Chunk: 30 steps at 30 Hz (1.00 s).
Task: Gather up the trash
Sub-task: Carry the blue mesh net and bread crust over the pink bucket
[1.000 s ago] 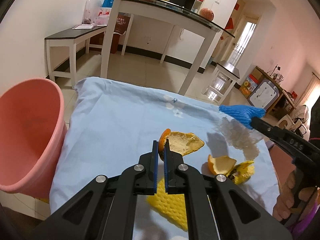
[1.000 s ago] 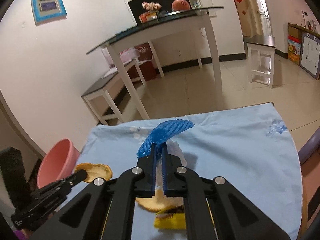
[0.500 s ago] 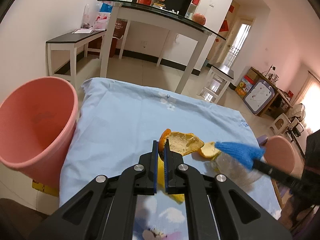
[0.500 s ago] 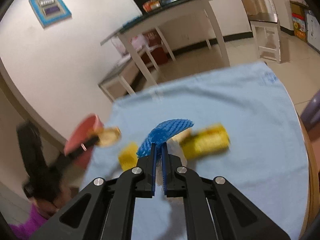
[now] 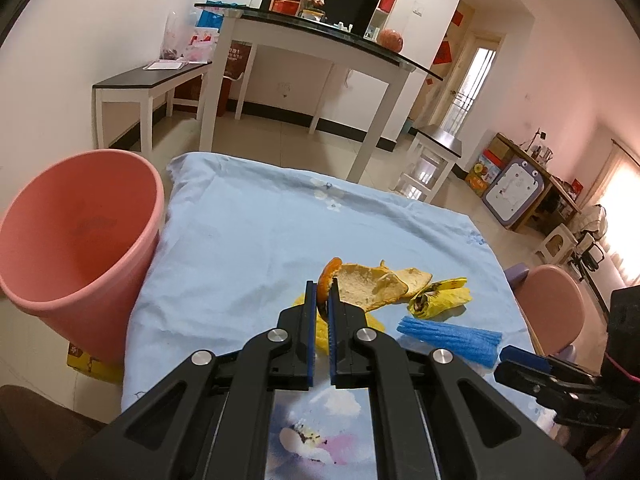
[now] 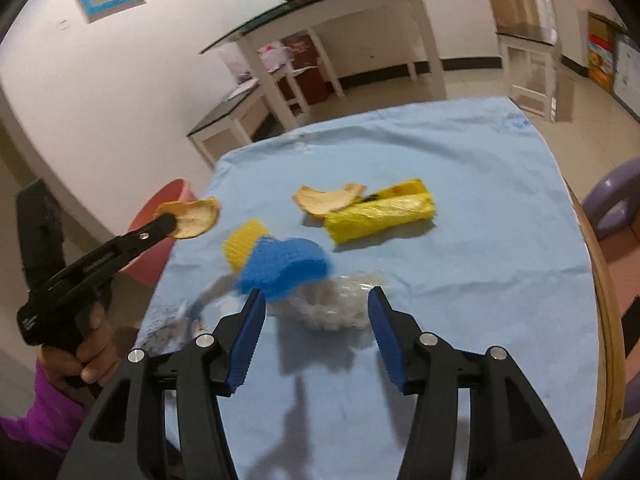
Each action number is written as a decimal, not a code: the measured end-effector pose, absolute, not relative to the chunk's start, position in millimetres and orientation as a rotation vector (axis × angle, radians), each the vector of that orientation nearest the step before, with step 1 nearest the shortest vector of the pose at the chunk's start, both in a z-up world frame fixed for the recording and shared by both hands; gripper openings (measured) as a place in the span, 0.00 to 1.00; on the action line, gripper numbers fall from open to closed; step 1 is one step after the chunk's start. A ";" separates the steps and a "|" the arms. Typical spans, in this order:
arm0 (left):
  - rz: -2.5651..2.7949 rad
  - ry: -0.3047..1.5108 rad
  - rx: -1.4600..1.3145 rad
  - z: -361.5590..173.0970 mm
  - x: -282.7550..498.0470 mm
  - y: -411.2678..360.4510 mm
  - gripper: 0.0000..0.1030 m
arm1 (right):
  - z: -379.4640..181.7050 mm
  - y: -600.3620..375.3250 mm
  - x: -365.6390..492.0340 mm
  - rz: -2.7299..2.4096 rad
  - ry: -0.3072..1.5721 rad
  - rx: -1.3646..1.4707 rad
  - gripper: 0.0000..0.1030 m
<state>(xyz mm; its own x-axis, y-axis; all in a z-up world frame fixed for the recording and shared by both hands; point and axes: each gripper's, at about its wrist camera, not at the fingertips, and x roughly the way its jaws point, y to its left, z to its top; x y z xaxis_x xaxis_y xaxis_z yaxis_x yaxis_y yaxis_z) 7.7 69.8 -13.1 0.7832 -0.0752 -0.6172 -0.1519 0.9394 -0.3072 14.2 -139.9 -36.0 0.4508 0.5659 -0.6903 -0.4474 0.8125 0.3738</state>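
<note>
My left gripper [image 5: 322,298] is shut on a curled orange peel [image 5: 360,286], held above the blue-clothed table [image 5: 248,240]; the right wrist view shows that peel [image 6: 192,218] near the pink bin [image 6: 160,236]. My right gripper [image 6: 316,294] is opening its jaws. A blue foam net [image 6: 284,268] and clear plastic wrap [image 6: 340,308] sit loose just ahead of its pads, with nothing pressed between them. The left wrist view shows the blue foam net [image 5: 448,340] lying on the cloth.
The pink bin [image 5: 80,240] stands off the table's left edge. On the cloth lie a yellow foam net [image 6: 244,244], a yellow wrapper [image 6: 380,216] and another peel [image 6: 324,200]. A purple stool [image 6: 616,200] and a pink stool [image 5: 548,304] flank the right side.
My right gripper swung across the table and its jaws went from shut to wide, letting go of the blue net and the plastic. My left gripper still holds the peel and shifted slightly.
</note>
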 end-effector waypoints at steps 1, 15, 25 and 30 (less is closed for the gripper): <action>0.044 0.672 -0.355 -12.8 6.3 69.9 0.04 | -33.9 -136.0 10.8 0.651 0.903 0.127 0.54; 0.064 0.670 -0.369 -14.2 -6.2 74.9 0.04 | -22.2 -121.8 42.7 0.517 0.806 -0.030 0.55; 0.067 0.683 -0.371 -19.0 -4.6 75.8 0.04 | -71.9 -107.6 91.2 0.493 0.958 0.032 0.36; 0.072 0.679 -0.381 -20.0 -4.3 77.1 0.04 | -68.2 -110.3 87.1 0.518 0.938 0.066 0.04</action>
